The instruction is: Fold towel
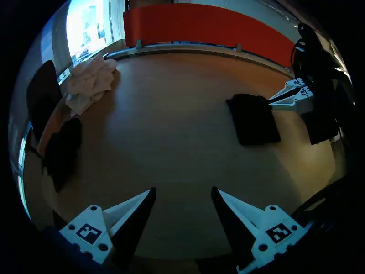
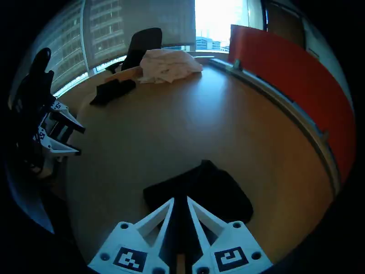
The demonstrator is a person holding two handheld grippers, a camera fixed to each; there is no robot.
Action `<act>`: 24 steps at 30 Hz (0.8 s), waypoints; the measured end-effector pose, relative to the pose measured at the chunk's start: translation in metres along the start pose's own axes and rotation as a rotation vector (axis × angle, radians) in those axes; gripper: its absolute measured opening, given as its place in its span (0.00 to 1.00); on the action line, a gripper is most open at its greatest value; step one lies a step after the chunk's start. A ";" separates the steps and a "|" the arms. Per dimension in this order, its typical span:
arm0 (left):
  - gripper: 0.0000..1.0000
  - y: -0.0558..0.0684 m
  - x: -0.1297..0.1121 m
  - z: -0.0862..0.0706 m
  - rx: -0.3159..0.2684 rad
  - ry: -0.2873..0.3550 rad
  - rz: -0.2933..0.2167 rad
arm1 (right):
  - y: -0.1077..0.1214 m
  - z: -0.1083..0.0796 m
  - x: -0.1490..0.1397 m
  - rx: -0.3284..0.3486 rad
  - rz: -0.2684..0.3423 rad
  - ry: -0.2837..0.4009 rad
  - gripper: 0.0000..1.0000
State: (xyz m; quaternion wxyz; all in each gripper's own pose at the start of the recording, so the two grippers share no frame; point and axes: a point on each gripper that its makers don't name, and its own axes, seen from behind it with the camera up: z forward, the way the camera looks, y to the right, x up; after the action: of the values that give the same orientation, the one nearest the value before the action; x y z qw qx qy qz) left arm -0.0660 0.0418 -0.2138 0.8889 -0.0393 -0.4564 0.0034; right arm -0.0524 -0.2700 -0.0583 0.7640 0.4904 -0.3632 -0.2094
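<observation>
The left gripper (image 1: pixel 183 197) has its fingers spread wide and holds nothing; bare worktop (image 1: pixel 173 137) shows in the gap between them. Ahead of these fingers and off to their right lies the dark towel (image 1: pixel 253 119), folded into a compact, roughly rectangular shape and lying flat on the worktop. The right gripper (image 1: pixel 273 100) meets the towel at the edge farthest from the left fingers.

In the right gripper view, the right gripper's fingers stand close together with only a narrow gap. The towel lies directly under and just beyond their tips, and dark fabric fills the gap. Whether both fingers press on the fabric cannot be determined.

Far ahead of the right fingers, at the far end of the worktop, rests a white cloth pile (image 2: pixel 166 64). A second dark cloth (image 2: pixel 112 91) lies just to its left, and a chair (image 2: pixel 143 43) stands behind them. A red partition (image 2: pixel 292 68) runs along the worktop edge to the right of the fingers.
</observation>
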 end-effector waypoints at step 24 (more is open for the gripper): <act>0.90 -0.001 -0.002 0.000 0.003 -0.001 -0.003 | -0.002 0.001 0.000 -0.001 0.012 0.000 0.50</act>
State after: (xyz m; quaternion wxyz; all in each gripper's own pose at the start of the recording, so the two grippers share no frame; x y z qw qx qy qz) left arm -0.0669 0.0407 -0.2151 0.8887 -0.0372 -0.4570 0.0031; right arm -0.0531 -0.2710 -0.0601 0.7655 0.4877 -0.3661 -0.2052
